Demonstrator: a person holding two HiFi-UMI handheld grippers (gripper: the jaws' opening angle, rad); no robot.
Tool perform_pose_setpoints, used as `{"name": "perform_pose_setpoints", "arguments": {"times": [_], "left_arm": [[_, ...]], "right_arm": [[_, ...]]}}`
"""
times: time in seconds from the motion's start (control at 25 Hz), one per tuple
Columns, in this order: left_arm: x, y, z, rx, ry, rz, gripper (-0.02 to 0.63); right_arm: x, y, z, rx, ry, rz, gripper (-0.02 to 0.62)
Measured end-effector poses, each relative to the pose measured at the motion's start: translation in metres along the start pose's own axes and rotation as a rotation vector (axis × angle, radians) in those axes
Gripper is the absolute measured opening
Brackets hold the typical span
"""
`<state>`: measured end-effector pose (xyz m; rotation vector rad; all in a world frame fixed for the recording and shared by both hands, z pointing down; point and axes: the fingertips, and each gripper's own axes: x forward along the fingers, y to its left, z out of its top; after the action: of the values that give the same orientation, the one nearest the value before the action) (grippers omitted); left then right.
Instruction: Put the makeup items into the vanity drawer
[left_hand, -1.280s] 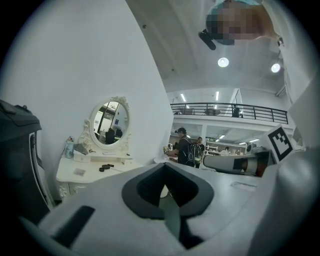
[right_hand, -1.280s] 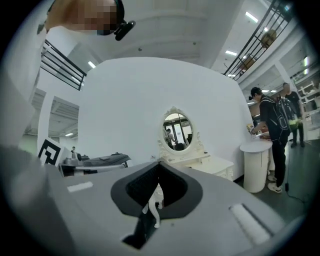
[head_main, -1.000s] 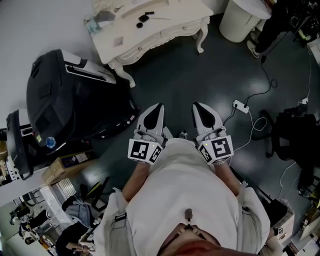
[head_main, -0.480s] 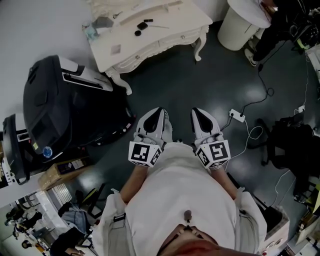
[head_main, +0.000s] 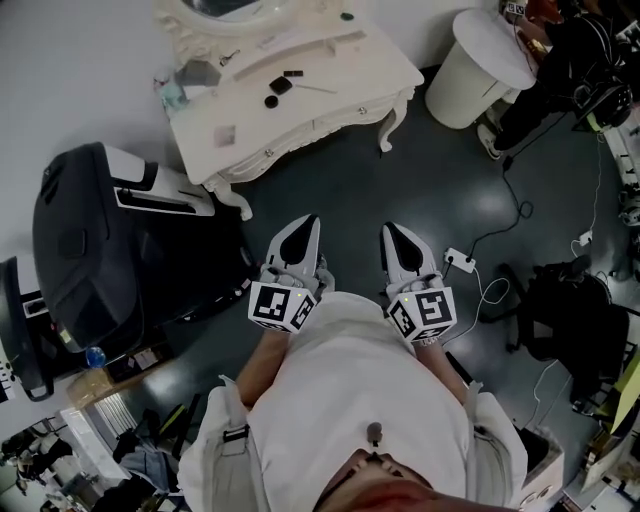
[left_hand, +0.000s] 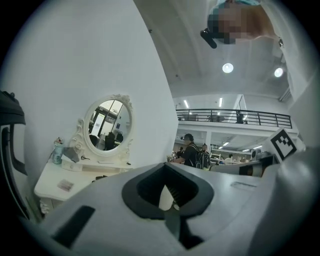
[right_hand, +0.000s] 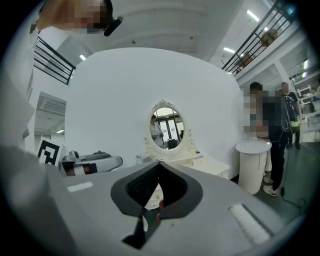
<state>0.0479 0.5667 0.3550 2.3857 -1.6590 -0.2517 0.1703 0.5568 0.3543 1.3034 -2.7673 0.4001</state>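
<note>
While well short of the ornate cream-white wooden vanity table (head_main: 385, 70), with the white left gripper (head_main: 306, 222) and white right gripper (head_main: 393, 232) both clenched on nothing and pointing ahead, square up to the drawer front (head_main: 318, 128) along the near edge, pull it open first, then lift the small black makeup pieces (head_main: 272, 100) from mid-tabletop, one at a time

White vanity table (head_main: 350, 70) carries small black makeup items (head_main: 272, 100) and a flat packet (head_main: 225, 135).

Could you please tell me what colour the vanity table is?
The vanity table is cream white, seen best in the head view.
</note>
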Motion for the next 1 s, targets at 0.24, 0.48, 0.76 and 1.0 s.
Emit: {"name": "perform_pose_setpoints", "arguments": {"times": [0.24,0.48,0.76,1.0], "left_arm": [[0.04,0.06,0.018,-0.021,-0.003,0.012,0.005],[0.072,0.104,0.021,-0.06,0.022,-0.015,0.005],[0.092,0.119,0.02,0.02,0.069,-0.039,0.005],[0.102,0.134,0.016,0.013,0.074,0.015,0.005]], "right_arm": [[0.068,0.004,0.012,-0.007,0.012,0.006,0.008],[0.111,0.0,0.016,-0.003,-0.001,-0.041,0.008],[0.136,-0.014,0.012,0.031,0.011,-0.074,0.008],[0.168,-0.018,0.013,0.035,0.021,-0.01,0.008]]}}
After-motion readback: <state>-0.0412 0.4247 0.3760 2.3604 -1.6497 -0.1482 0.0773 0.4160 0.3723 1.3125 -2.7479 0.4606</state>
